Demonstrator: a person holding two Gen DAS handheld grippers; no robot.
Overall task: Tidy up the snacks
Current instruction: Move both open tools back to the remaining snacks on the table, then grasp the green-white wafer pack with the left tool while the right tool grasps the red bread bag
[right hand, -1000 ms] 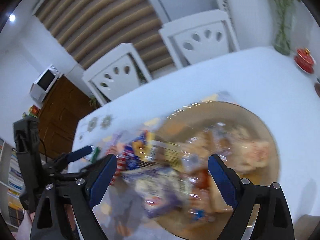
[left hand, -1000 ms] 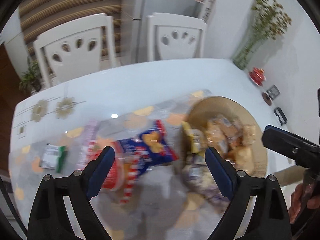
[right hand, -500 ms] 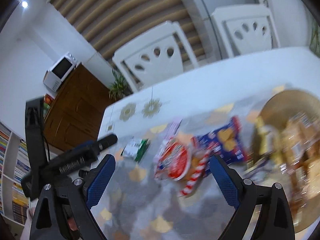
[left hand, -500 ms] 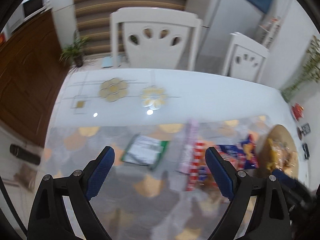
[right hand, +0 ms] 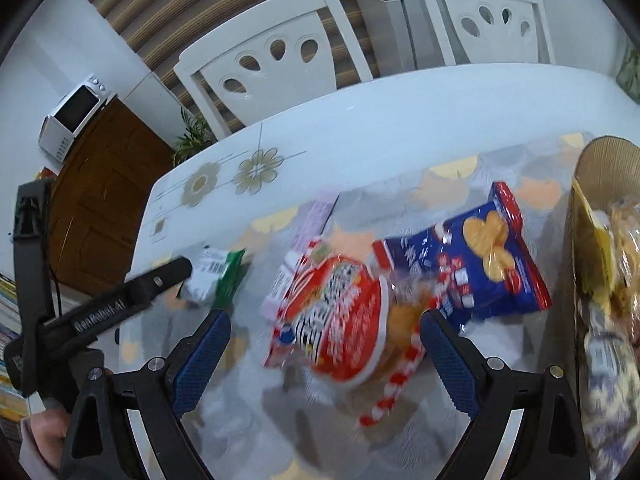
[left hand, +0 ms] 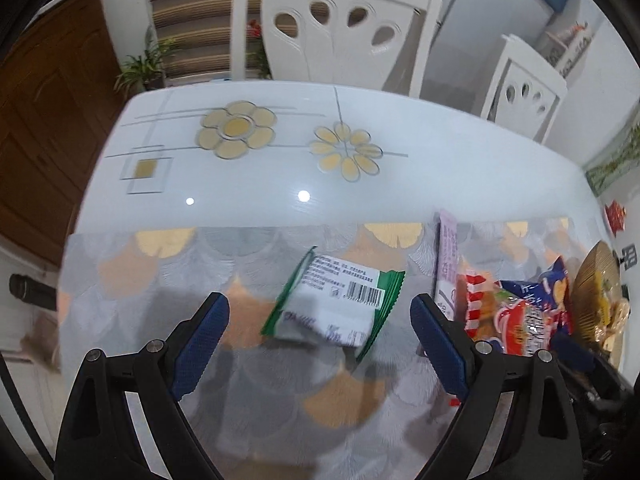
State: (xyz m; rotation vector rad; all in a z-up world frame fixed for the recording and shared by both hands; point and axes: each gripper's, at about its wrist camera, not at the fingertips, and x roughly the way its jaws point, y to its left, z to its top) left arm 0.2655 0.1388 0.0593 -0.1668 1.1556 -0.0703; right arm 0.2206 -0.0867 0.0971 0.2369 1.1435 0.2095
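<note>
Two claws hang spread wide, holding nothing, over the worktop (left hand: 420,184). Left claw (left hand: 320,332) frames the green packet (left hand: 336,300) lying flat; right claw (right hand: 324,340) frames the red pack (right hand: 336,312), blue bag (right hand: 472,264) beside the basket (right hand: 600,168).

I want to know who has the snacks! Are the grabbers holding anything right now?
No, nothing is held. The left gripper has open jaws over the green packet; the right gripper has open jaws around the red packet.

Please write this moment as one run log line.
left gripper: open, over green-white packet | right gripper: open, over red snack bag | basket: partly filled
</note>
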